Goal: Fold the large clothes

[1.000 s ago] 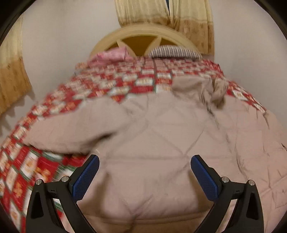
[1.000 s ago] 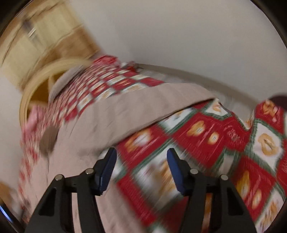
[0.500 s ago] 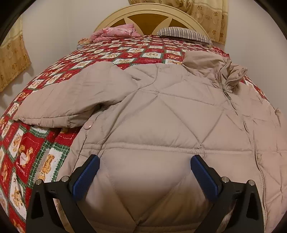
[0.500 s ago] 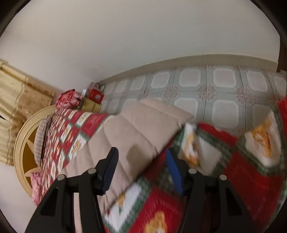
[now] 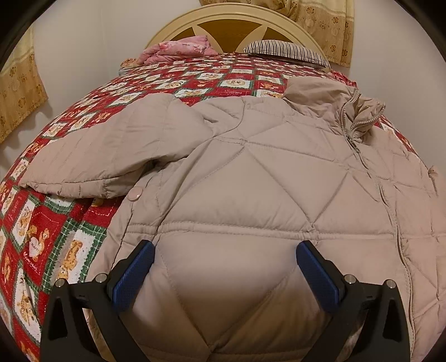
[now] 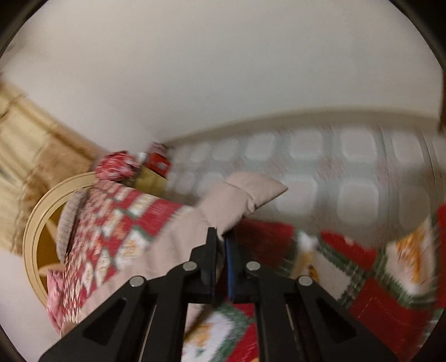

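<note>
A beige quilted puffer jacket [image 5: 251, 178] lies spread, front up and zipped, on the bed. Its left sleeve [image 5: 92, 156] stretches out to the left. My left gripper [image 5: 223, 267] is open and empty, just above the jacket's lower hem. In the right wrist view the other sleeve [image 6: 239, 195] is lifted off the quilt, its cuff pointing toward the floor. My right gripper [image 6: 221, 239] is shut on that sleeve near the cuff. This view is blurred.
A red, green and white teddy-bear quilt [image 5: 33, 242] covers the bed. A pink bundle [image 5: 178, 51] and a striped pillow [image 5: 287, 51] lie by the cream headboard [image 5: 234, 21]. A tiled floor [image 6: 334, 172] and small boxes [image 6: 159, 164] lie beside the bed.
My right gripper has closed on the jacket's right sleeve near the cuff and lifted it. My left gripper has come closer to the jacket hem and stays open.
</note>
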